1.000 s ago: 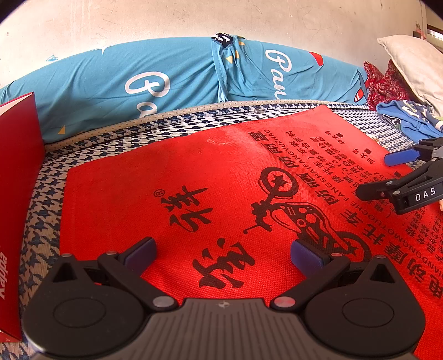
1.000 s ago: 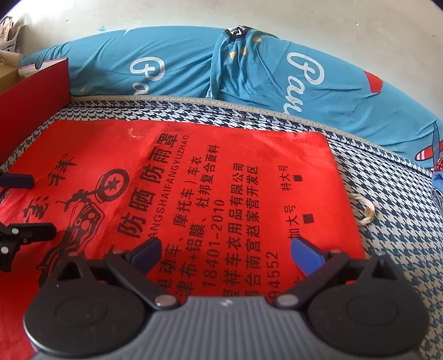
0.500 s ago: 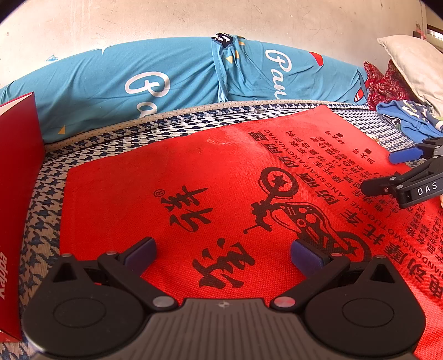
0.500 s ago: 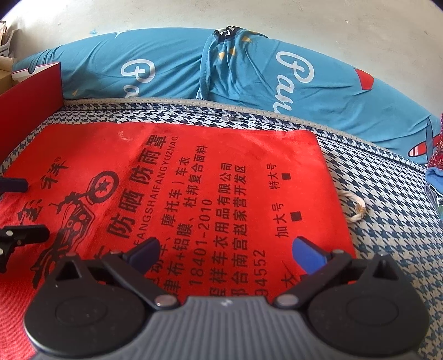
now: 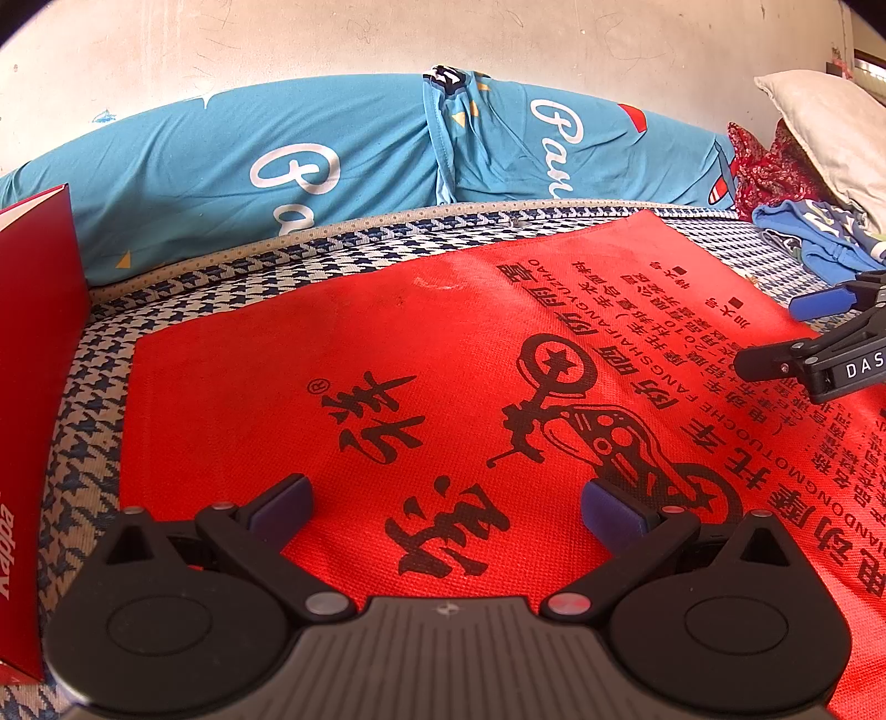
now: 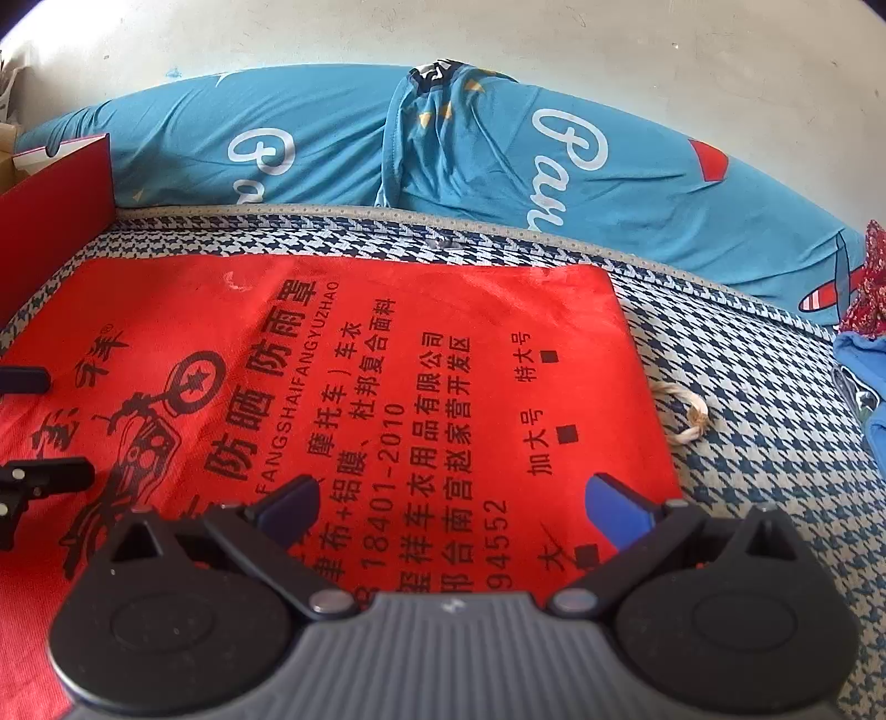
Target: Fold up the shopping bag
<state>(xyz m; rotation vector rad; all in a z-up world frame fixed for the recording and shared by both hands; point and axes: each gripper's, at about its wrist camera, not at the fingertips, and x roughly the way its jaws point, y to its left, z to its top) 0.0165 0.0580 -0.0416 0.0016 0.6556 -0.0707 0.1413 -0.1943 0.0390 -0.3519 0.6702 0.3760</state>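
A pale, scuffed plaster wall (image 5: 387, 39) closes the back of the scene, and in front of it a long bolster in blue printed fabric (image 5: 343, 160) lies along the far edge of the bed. The bed surface is a mat with a blue and white houndstooth pattern (image 6: 775, 471), edged by a beige border.

The red shopping bag (image 5: 387, 360) lies flat and unfolded on this mat, covering most of it. Its long axis runs from left to right across the bed, parallel to the bolster. The black print shows a motorcycle and Chinese text, and the text lines run along the short side of the bag. The short right edge of the bag lies on the mat in the right wrist view.

The left gripper (image 5: 446, 512) hovers over the left half of the bag with its fingers wide apart and nothing between them. The right gripper (image 6: 454, 507) is above the right half, near the right edge, also spread wide and empty.

Only the left wrist view shows a beige pillow (image 5: 819, 127), a red patterned cloth and crumpled blue clothes at the right end of the bed. Only the right wrist view shows a white cord loop (image 6: 686, 412) on the mat just beside the right edge of the bag. A red box (image 5: 33, 387) stands at the left side in both views. Each camera sees the fingers of the other gripper at the edge of its picture.
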